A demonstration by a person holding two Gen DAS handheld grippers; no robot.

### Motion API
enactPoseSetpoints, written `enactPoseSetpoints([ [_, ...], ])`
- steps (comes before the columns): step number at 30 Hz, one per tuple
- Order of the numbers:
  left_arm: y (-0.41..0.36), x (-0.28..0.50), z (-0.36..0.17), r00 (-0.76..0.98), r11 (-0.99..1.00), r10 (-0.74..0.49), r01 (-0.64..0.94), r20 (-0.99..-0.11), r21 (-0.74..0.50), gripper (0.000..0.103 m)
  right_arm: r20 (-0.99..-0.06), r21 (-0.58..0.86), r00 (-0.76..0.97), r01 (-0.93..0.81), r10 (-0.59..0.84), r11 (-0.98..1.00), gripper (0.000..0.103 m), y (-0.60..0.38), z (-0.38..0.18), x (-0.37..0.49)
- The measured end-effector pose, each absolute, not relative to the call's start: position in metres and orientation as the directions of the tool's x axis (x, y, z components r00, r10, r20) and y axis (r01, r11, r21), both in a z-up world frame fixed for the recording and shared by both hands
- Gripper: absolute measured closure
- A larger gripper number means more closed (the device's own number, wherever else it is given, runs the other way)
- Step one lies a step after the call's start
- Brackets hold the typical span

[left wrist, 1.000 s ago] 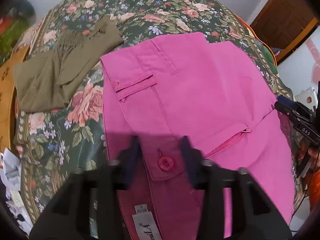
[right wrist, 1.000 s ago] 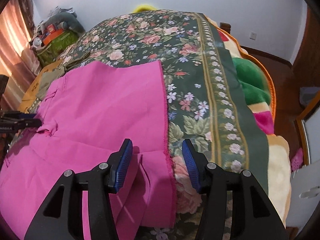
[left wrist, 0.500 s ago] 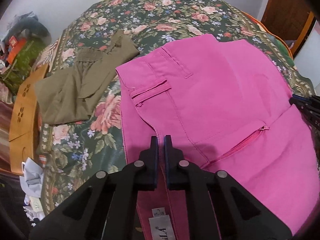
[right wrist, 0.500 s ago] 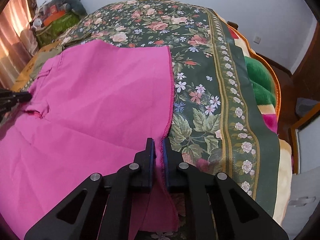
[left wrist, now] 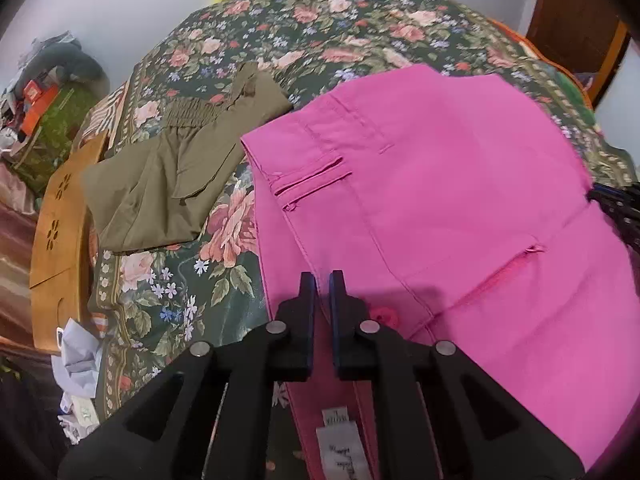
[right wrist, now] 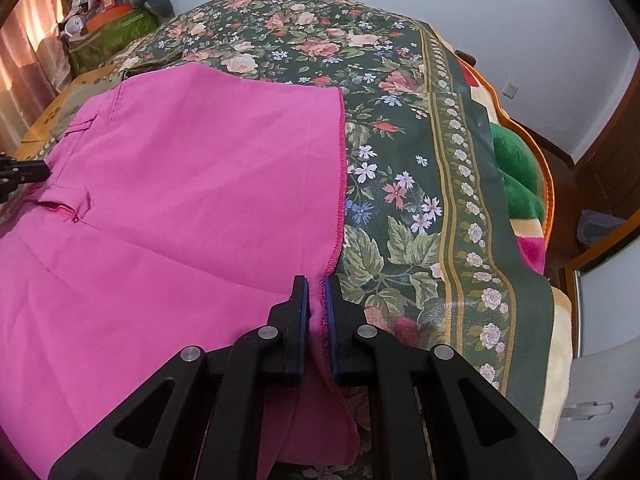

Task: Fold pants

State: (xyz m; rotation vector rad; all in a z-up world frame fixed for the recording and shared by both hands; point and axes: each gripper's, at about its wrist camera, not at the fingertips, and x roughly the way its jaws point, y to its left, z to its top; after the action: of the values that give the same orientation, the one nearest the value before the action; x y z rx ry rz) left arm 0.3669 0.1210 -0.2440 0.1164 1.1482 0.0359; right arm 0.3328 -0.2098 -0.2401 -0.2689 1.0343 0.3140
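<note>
A pair of bright pink cotton pants (left wrist: 432, 200) lies spread flat on a bed covered by a dark green floral bedspread (left wrist: 168, 292). The left tongs (left wrist: 323, 292) are clamped narrow on the waistband near the pink button (left wrist: 383, 315), fabric pinched between the black fingers (left wrist: 306, 300). The right tongs (right wrist: 316, 300) are likewise closed tight on the stitched hem edge of the pants (right wrist: 180, 208), the cloth rising between the pads. A folded olive-green garment (left wrist: 176, 168) lies on the bedspread just beside the pants. A wooden panel (left wrist: 60, 228) borders the bed's side.
</note>
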Motion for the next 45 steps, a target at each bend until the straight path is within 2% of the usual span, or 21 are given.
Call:
enactPoseSetpoints([
  [2, 0.123, 0.363, -0.239, 0.423, 0.993, 0.085, 0.039, -0.902, 0.112, 0.091, -0.871, -0.063, 0.473, -0.38, 0.135, 0.923, 0.093, -0.209, -0.238, 0.332],
  [7, 0.14, 0.355, -0.216, 0.491, 0.996, 0.083, -0.016, -0.867, 0.086, 0.058, -0.864, -0.074, 0.485, -0.386, 0.134, 0.92, 0.088, -0.209, -0.227, 0.33],
  [9, 0.149, 0.356, -0.205, 0.522, 0.997, 0.081, -0.048, -0.849, 0.066, 0.055, -0.853, -0.078, 0.502, -0.389, 0.14, 0.918, 0.084, -0.21, -0.218, 0.329],
  [11, 0.157, 0.359, -0.196, 0.544, 0.996, 0.08, -0.065, -0.836, 0.054, 0.053, -0.837, -0.074, 0.525, -0.39, 0.155, 0.918, 0.074, -0.211, -0.205, 0.33],
  [13, 0.161, 0.364, -0.186, 0.567, 0.996, 0.085, -0.074, -0.819, 0.053, 0.05, -0.814, -0.074, 0.556, -0.386, 0.168, 0.919, 0.058, -0.211, -0.193, 0.332],
  [17, 0.165, 0.376, -0.172, 0.605, 0.994, 0.105, -0.089, -0.789, 0.064, 0.039, -0.767, -0.055, 0.61, -0.372, 0.199, 0.927, 0.044, -0.209, -0.17, 0.341],
  [19, 0.166, 0.382, -0.169, 0.616, 0.993, 0.115, -0.096, -0.78, 0.071, 0.028, -0.747, -0.033, 0.629, -0.362, 0.217, 0.932, 0.032, -0.209, -0.161, 0.348],
  [22, 0.169, 0.395, -0.17, 0.619, 0.992, 0.123, -0.104, -0.776, 0.074, 0.019, -0.73, -0.021, 0.644, -0.356, 0.229, 0.934, 0.028, -0.204, -0.155, 0.363],
  [28, 0.177, 0.424, -0.197, 0.563, 0.994, 0.083, -0.101, -0.822, 0.031, 0.019, -0.75, -0.041, 0.624, -0.376, 0.22, 0.926, 0.027, -0.191, -0.168, 0.395],
  [36, 0.19, 0.451, -0.238, 0.5, 0.992, 0.04, -0.122, -0.865, -0.024, 0.021, -0.805, 0.042, 0.542, -0.356, 0.243, 0.934, 0.028, -0.189, -0.205, 0.444],
  [40, 0.19, 0.459, -0.252, 0.474, 0.995, 0.025, -0.1, -0.88, -0.025, 0.037, -0.827, 0.085, 0.5, -0.341, 0.257, 0.936, 0.028, -0.19, -0.218, 0.465],
  [45, 0.191, 0.465, -0.263, 0.467, 0.993, -0.039, -0.082, -0.883, -0.088, 0.054, -0.834, 0.096, 0.488, -0.333, 0.258, 0.938, 0.03, -0.19, -0.229, 0.478],
])
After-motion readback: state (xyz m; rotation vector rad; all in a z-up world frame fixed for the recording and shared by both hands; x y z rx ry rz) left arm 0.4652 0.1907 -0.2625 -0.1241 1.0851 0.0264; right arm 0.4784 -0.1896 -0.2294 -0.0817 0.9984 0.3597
